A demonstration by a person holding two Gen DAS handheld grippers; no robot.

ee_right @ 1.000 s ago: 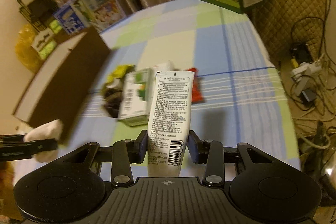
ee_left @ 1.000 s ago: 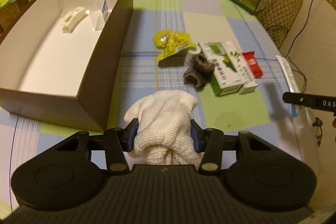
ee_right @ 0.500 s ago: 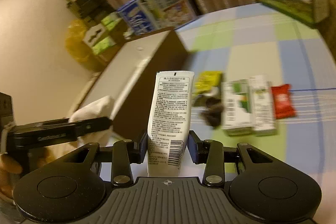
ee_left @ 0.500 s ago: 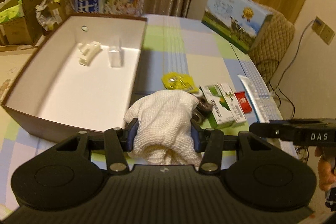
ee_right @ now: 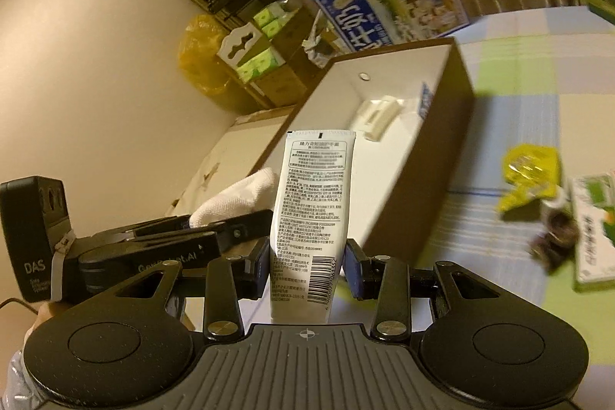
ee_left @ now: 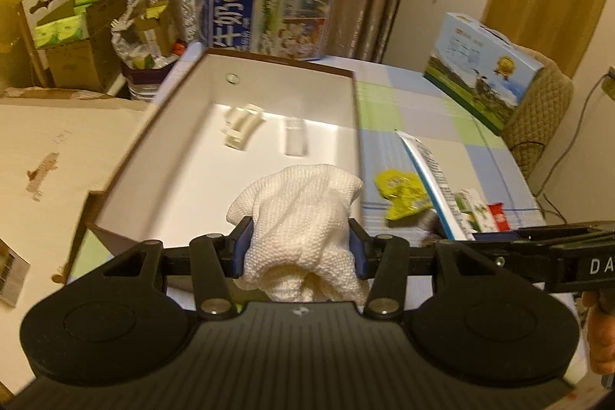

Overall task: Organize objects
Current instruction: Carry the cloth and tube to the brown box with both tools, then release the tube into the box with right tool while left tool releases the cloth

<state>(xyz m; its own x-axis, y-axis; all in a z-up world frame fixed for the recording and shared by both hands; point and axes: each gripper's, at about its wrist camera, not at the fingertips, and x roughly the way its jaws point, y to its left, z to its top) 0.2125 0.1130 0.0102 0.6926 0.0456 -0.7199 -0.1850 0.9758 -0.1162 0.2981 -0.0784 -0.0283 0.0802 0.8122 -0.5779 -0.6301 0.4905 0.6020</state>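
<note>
Carrying two items toward open box (ee_left: 246, 179) at frame centre: your left gripper (ee_left: 300, 248) clamps white cloth (ee_left: 303, 214), right gripper (ee_right: 305, 266) pinches tube (ee_right: 313, 202) upright by lower end, likely for drop-in. Left view shows box floor; right view shows leftover packets (ee_right: 530, 179) at right edge.

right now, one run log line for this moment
left hand-held gripper: shut on white cloth | right hand-held gripper: shut on tube | box: open

Green carton (ee_right: 595, 225) cut by right edge, dark lump (ee_right: 555, 237) blurred — unidentifiable, small white box (ee_left: 295, 141) smeared
</note>
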